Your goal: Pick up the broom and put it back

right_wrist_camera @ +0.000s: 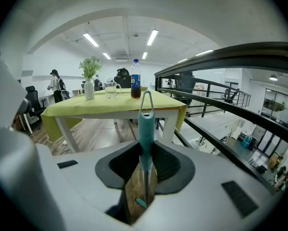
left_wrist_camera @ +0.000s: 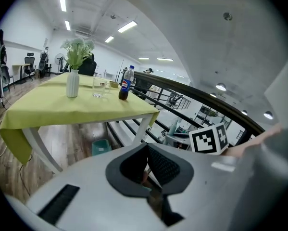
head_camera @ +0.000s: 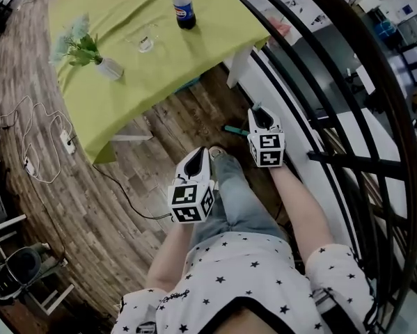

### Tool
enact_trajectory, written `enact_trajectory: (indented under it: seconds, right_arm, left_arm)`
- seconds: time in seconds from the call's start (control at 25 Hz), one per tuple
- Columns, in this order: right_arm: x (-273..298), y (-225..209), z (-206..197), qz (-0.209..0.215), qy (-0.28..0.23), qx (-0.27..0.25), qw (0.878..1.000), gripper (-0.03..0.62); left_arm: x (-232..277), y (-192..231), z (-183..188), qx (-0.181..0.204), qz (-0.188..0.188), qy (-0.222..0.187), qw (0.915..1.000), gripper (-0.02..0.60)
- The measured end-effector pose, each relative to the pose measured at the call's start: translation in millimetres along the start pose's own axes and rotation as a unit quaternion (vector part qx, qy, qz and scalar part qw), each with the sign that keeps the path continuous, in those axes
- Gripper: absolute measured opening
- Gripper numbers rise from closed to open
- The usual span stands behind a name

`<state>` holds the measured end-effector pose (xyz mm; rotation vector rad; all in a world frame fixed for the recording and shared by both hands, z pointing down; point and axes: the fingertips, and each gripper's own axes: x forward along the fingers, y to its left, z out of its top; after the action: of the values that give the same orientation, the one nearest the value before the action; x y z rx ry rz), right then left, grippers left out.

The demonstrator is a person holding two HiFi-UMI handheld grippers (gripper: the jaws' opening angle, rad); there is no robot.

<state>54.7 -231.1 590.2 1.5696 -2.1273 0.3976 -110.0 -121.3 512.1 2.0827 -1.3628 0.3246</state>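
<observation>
— So where's the broom at this moment?

— Clamped in your right gripper. Its jaws pinch the teal handle from both sides, and the handle runs straight out ahead of them to a thin hanging loop at its end. In your head view only a short teal stub shows, just left of that gripper. No view shows the brush end.

— And my other hand?

— Your left gripper carries nothing: its dark pads are pressed together, with only floor showing past them. In the head view it sits beside your jeans-clad leg, lower in the picture than the right gripper and apart from it.

— What's around me?

— Ahead of you is the table under a yellow-green cloth. On it stand a cola bottle, a glass mug and a white vase of flowers, all upright. A black railing runs along your right side, near the right gripper. White cables lie on the wooden floor to the left of the table.
</observation>
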Motion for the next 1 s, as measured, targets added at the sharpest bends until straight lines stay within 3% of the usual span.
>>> enact_trajectory:
  seconds: [0.44, 1.0]
  right_arm:
    - [53, 37, -5, 0.047, 0.031, -0.042, 0.998, 0.077]
    - [120, 67, 8, 0.091, 0.033, -0.081, 0.992, 0.077]
  left_arm:
    - [18, 35, 0, -0.023, 0.028, 0.006, 0.9993, 0.011]
    - [40, 65, -5, -0.038, 0.046, 0.016, 0.9981, 0.011]
